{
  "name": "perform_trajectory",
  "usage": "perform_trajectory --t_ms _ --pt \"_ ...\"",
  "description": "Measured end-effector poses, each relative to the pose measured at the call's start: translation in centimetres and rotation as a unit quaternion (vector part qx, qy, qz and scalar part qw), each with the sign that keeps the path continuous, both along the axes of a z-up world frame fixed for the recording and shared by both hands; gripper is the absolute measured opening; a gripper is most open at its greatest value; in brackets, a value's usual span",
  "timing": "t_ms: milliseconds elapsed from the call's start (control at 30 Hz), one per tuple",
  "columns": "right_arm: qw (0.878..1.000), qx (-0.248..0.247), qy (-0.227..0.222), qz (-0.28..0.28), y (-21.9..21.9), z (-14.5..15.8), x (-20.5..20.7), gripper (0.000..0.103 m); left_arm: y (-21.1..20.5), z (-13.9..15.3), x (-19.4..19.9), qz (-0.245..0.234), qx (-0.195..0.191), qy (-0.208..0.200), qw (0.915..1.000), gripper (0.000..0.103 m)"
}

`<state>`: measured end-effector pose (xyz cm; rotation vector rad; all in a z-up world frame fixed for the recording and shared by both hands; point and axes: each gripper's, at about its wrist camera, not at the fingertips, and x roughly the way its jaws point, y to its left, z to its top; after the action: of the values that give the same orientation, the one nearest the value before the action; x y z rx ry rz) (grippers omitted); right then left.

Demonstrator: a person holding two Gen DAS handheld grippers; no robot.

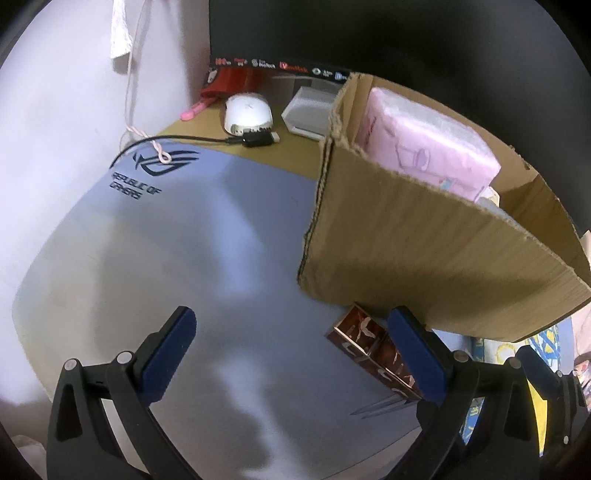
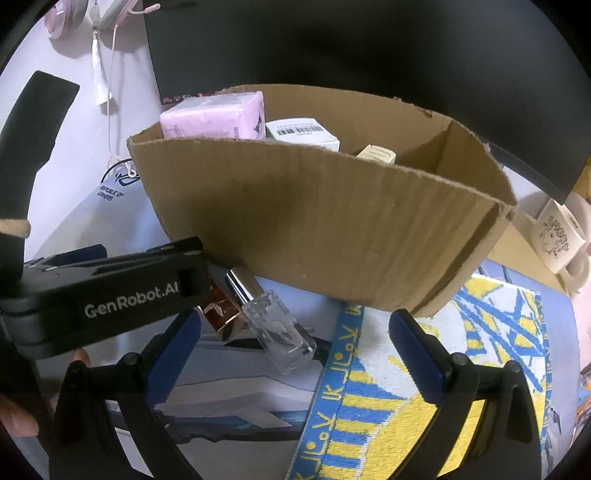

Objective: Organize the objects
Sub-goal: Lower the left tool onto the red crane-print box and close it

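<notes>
An open cardboard box stands on a grey desk mat; it also shows in the right wrist view. It holds a pink wrapped pack, a white barcoded box and a cream item. A copper-brown patterned box lies in front of the cardboard box, next to a clear glass bottle with a silver cap. My left gripper is open and empty, the brown box at its right finger. My right gripper is open and empty, above the bottle.
A white mouse, a black cable plug, a red item and a white block lie behind the mat under a dark monitor. A yellow-blue embroidered cloth and a cream mug are at the right.
</notes>
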<state>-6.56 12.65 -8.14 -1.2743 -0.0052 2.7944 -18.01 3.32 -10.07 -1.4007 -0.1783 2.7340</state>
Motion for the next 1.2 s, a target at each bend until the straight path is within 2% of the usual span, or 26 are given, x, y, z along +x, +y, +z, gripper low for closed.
perform_trajectory --t_ms 233,400,767,967,1200 --pt "1.0 -0.002 -0.023 0.005 0.1 -1.1 -0.5 0.103 0.1 -0.8 -0.4 -0.005 0.029 -0.015 0.9995 0.103" --pt "1.0 -0.006 -0.024 0.005 0.1 -1.2 -0.4 0.103 0.4 -1.0 -0.4 -0.007 0.025 -0.012 0.9996 0.103" --pt "0.999 -0.006 -0.041 0.017 -0.4 -2.1 -0.6 0.103 2.0 -1.0 0.0 -0.021 -0.014 -0.015 0.9996 0.103" --pt "0.998 -0.004 -0.045 0.038 -1.1 -2.4 -0.4 0.103 2.8 -0.8 0.5 -0.046 -0.049 -0.011 0.9977 0.103" --pt "0.997 -0.001 -0.046 0.054 -1.6 -2.4 -0.1 0.103 2.7 -1.0 0.3 -0.055 -0.044 -0.034 0.9969 0.103"
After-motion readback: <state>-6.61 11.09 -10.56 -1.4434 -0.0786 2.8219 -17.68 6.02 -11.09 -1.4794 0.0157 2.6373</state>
